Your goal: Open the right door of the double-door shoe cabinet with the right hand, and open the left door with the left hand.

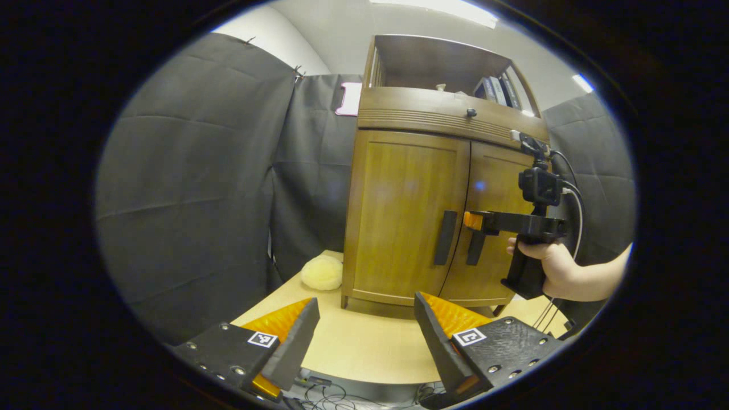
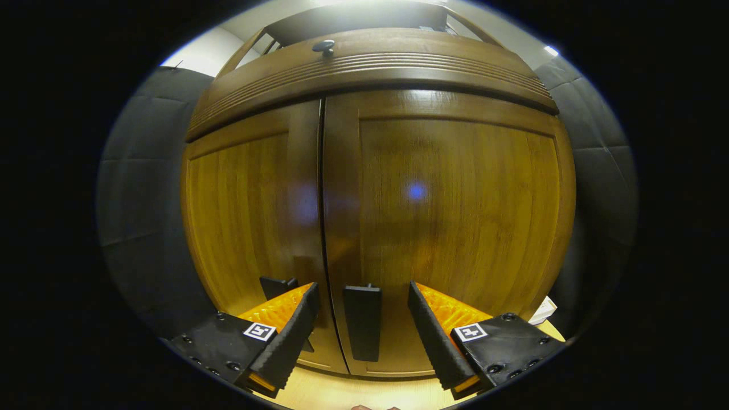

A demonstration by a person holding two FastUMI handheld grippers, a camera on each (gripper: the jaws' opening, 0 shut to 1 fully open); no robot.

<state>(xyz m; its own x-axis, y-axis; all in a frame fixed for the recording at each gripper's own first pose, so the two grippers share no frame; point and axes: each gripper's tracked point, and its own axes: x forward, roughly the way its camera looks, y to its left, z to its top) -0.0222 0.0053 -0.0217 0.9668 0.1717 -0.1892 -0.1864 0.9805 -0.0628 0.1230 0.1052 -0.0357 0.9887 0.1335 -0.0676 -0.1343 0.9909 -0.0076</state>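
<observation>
The right gripper (image 2: pixel 360 319), jaws wide around the flat dark handle (image 2: pixel 362 329) of the brown wooden right door (image 2: pixel 455 228), could slip off if it pulls before closing, while the left gripper (image 1: pixel 367 336) waits with jaws wide too.

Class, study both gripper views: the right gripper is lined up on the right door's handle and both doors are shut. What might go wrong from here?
1. The right gripper is open around the right door handle, but its left finger sits by the left door handle and might catch it.
2. Both doors are shut; a weak grip may slip off when pulling.
3. The left gripper waits far from the cabinet; the swinging right door might meet it.
</observation>
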